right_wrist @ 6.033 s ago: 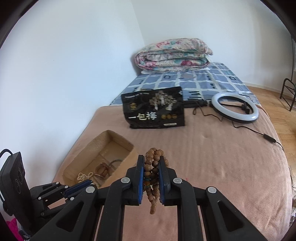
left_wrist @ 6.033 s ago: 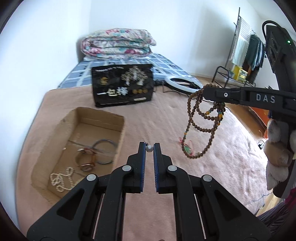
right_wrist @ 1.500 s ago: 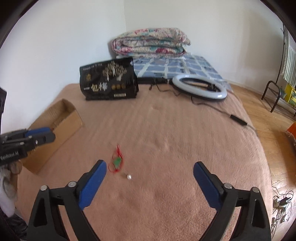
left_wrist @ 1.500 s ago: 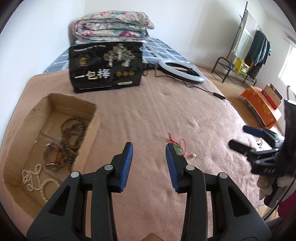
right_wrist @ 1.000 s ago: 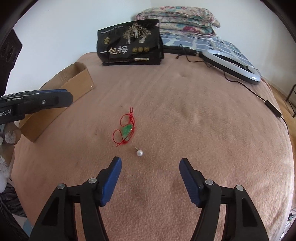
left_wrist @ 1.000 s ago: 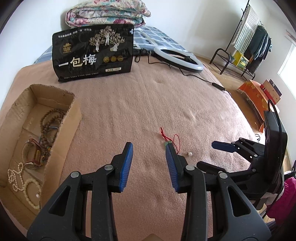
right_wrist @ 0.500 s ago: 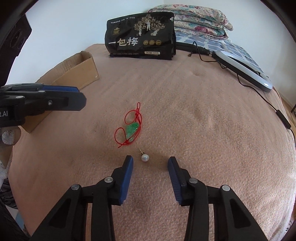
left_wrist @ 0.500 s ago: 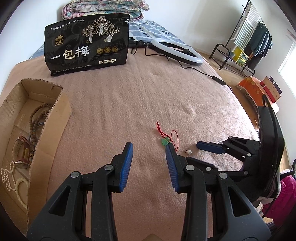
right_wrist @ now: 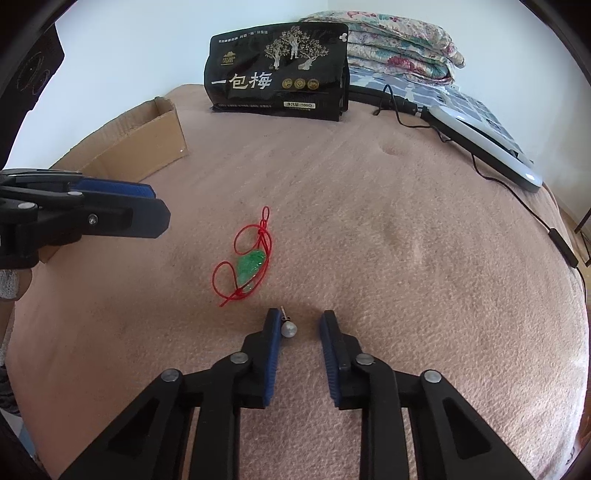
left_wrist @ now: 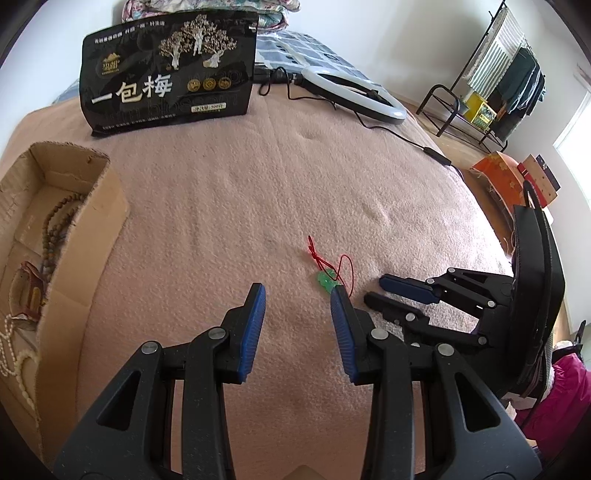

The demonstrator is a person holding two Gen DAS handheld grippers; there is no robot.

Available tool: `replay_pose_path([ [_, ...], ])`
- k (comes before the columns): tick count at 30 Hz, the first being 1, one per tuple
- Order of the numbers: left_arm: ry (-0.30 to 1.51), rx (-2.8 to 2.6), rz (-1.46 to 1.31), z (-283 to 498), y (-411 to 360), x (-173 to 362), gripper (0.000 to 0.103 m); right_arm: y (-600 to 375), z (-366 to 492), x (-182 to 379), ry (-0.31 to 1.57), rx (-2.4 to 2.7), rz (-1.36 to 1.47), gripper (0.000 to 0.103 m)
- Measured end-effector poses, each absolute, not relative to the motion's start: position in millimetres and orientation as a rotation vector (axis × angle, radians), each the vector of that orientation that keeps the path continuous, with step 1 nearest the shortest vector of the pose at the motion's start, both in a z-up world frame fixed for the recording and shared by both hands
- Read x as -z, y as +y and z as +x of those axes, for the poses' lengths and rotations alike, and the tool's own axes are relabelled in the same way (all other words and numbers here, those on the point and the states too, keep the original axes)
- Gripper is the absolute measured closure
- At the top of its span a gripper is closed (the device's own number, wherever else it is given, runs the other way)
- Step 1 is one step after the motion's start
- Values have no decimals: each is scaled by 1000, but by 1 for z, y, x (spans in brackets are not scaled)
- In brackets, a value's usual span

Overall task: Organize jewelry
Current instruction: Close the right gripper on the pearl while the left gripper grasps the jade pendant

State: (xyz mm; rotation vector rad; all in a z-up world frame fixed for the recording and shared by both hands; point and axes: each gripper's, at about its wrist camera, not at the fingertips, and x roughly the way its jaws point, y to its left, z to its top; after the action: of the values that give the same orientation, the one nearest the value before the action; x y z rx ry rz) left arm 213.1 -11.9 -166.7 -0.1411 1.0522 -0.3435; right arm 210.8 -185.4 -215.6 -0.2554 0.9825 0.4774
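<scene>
A pearl stud earring (right_wrist: 289, 328) lies on the pink blanket between the open jaws of my right gripper (right_wrist: 300, 320), close to the left finger. A green jade pendant on a red cord (right_wrist: 250, 268) lies just beyond it; it also shows in the left wrist view (left_wrist: 326, 277). My left gripper (left_wrist: 296, 293) is open and empty above the blanket, left of the pendant. The right gripper (left_wrist: 376, 291) is low on the blanket in the left wrist view. The cardboard box (left_wrist: 85, 229) at left holds wooden beads (left_wrist: 55, 225), a bracelet and a pearl string.
A black snack bag (left_wrist: 170, 74) stands at the back of the blanket. A ring light (left_wrist: 354, 94) and its cable lie at the back right. Folded quilts (right_wrist: 399, 35) sit behind the bag. A clothes rack (left_wrist: 491, 85) stands beyond the bed.
The right gripper dropped the wooden beads into the box, then came down over the pearl earring, its jaws narrowing around it. The left gripper opened, released its earring and moved toward the pendant.
</scene>
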Motion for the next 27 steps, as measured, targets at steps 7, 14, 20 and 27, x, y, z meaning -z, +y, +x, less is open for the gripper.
replay_pose_path([
  [7,1100,340,-173,219,-21,181,66,-190,213,215,981,-448,-266,98],
  [14,1117,339,-199,227,-32,191,67,-202,217,214,980,-399,-267,98],
  [20,1128,342,-173,231,-50,200,67,-219,218,214,987,-376,-247,98],
  [27,1111,326,-58,230,-72,207,67,-224,219,215,990,-380,-224,98],
])
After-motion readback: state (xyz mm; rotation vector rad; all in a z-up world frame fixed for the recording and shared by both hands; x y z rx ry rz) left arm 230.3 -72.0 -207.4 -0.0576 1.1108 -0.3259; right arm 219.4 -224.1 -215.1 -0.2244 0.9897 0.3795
